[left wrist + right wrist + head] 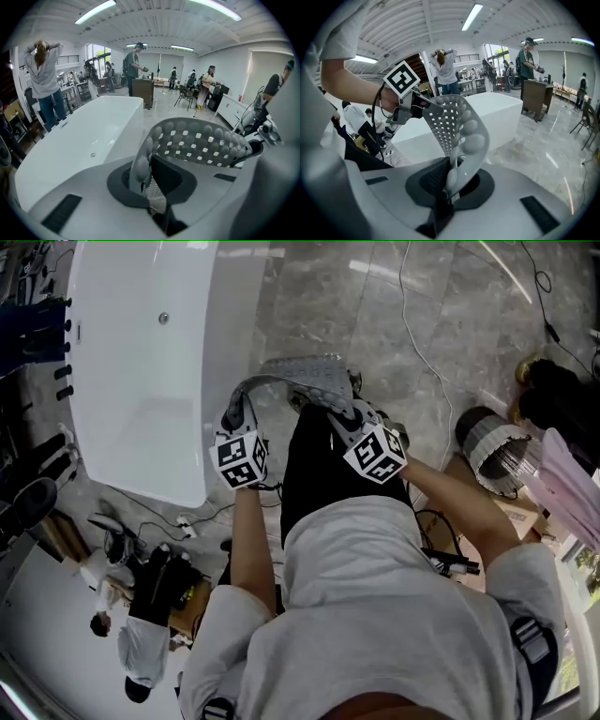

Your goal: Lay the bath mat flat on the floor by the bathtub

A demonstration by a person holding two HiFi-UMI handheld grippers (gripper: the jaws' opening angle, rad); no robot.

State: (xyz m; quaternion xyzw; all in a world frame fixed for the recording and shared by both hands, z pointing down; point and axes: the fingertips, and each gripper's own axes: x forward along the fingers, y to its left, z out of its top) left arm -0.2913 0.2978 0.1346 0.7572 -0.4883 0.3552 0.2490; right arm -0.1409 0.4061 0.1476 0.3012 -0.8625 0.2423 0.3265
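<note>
Bright ceiling strip lights (95, 11) — sharp frames, fisheye-warped edges.

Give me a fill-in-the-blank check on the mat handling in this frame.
The left gripper and right gripper are both ____ on the bath mat.
In the head view, the white ____ stands left of the mat.
The mat arches between the grippers, not yet flat on the ____.
Missing: shut; bathtub; floor.

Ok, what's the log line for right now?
left hand-held gripper: shut on bath mat | right hand-held gripper: shut on bath mat | state: arched between them, beside bathtub
</note>
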